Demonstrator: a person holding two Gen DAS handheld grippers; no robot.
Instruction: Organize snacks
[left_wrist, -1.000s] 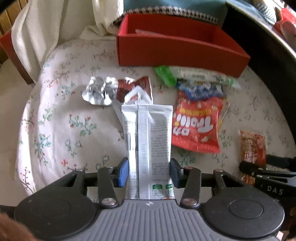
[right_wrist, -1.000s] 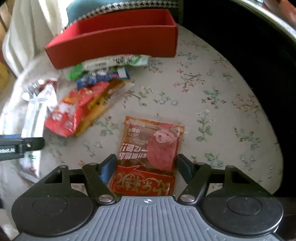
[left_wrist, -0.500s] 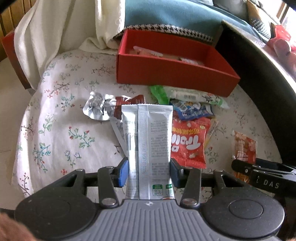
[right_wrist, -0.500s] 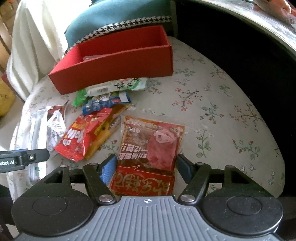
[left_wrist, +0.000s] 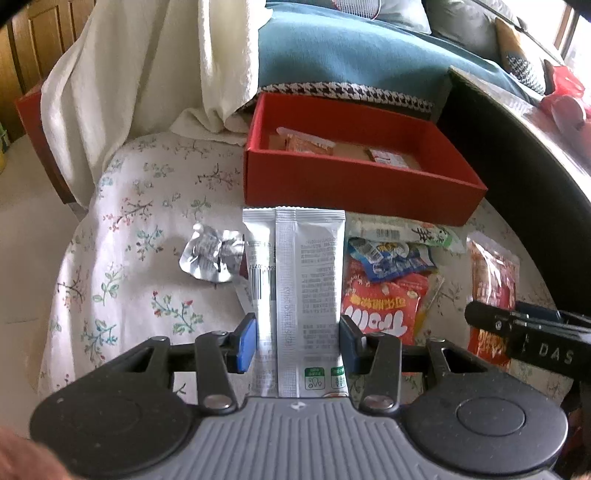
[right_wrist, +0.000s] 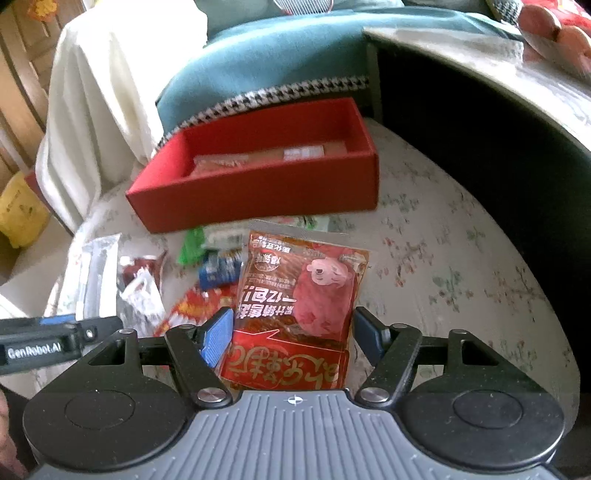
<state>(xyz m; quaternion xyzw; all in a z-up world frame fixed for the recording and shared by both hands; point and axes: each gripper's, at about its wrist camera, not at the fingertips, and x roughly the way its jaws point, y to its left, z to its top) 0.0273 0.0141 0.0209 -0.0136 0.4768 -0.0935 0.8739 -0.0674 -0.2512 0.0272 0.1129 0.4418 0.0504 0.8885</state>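
Observation:
My left gripper (left_wrist: 297, 341) is shut on a white snack sachet (left_wrist: 295, 280) and holds it above the floral tablecloth. My right gripper (right_wrist: 291, 338) is shut on a red-orange snack packet (right_wrist: 299, 295) with a pink bear on it, lifted off the table. The red box (left_wrist: 354, 184) stands at the back of the table with a couple of packets inside; it also shows in the right wrist view (right_wrist: 258, 192). The right gripper shows at the right of the left wrist view (left_wrist: 524, 328).
On the cloth lie a crumpled silver wrapper (left_wrist: 210, 254), a red candy bag (left_wrist: 380, 306), a blue packet (left_wrist: 391, 258) and a green-and-white packet (left_wrist: 406, 234). A dark table edge (left_wrist: 524, 155) runs along the right. A white cloth (left_wrist: 122, 92) hangs at the back left.
Both grippers have risen and tilted up with their packets; the right one lifted the red-orange packet off the table. The red box's inside now shows.

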